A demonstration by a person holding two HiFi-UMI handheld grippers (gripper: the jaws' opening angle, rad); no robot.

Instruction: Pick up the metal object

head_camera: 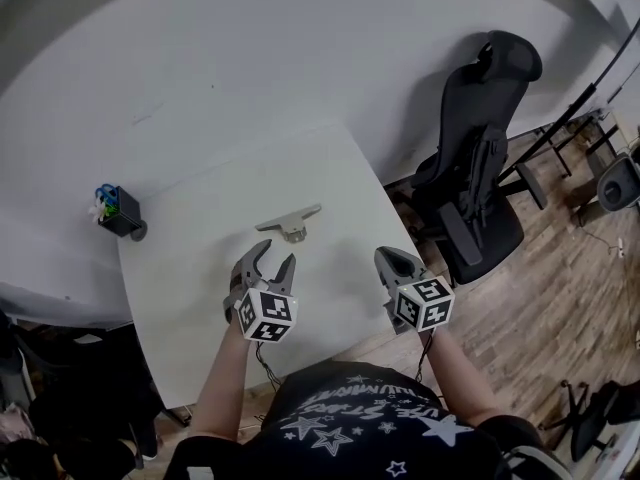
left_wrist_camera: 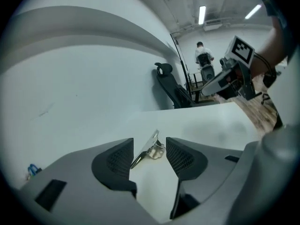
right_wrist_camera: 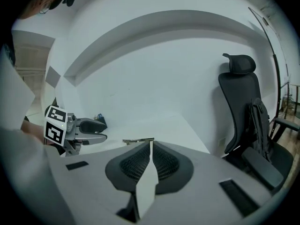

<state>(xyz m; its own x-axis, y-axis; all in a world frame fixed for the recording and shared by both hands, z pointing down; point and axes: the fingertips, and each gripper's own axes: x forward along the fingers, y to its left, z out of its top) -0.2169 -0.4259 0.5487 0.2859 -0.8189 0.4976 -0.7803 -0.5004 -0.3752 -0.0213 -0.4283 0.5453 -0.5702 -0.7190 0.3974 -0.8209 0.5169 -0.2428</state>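
Observation:
The metal object, a flat silver bar with a small bracket under it, lies on the white table just beyond both grippers. My left gripper hovers a little short of it with its jaws apart and nothing between the pads. In the left gripper view the metal object shows through the gap of that gripper, further off on the tabletop. My right gripper stands to the right of the object, jaws together and empty. Just over its shut tips the metal object is visible.
A black office chair stands off the table's right side. A small black holder with coloured items sits at the table's left edge. A white wall runs behind the table. Wooden floor lies to the right.

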